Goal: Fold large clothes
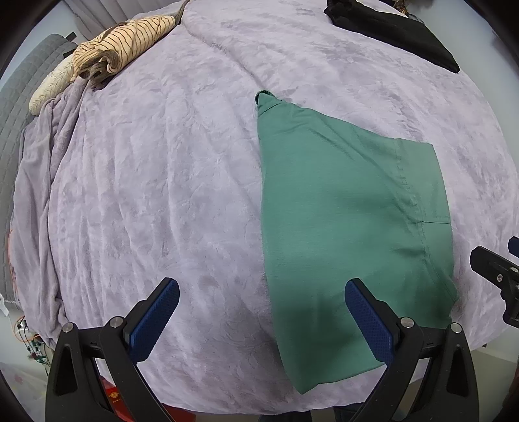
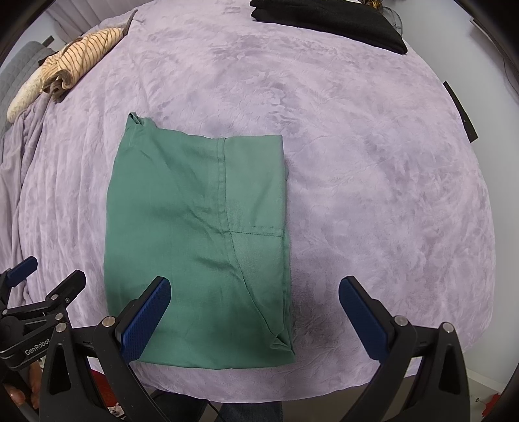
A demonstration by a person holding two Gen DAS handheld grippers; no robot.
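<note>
Lying flat on the bed (image 2: 356, 162), one green garment (image 2: 198, 240) is folded into a rough rectangle of smooth woven cloth with visible seams. It is ahead of the left hand-held gripper (image 1: 261, 319), toward its right finger, and ahead of the right hand-held gripper (image 2: 254, 316), toward its left finger. Both hang above with jaws wide apart, holding nothing. The bed cover is a plush lilac blanket. Far ahead lie one striped beige cloth (image 2: 81, 55) and one black cloth (image 2: 327, 19).

one folded green garment (image 2: 198, 246), one striped garment (image 2: 81, 55), one black garment (image 2: 327, 19), two hand-held grippers, left (image 1: 261, 319), right (image 2: 254, 319)
</note>
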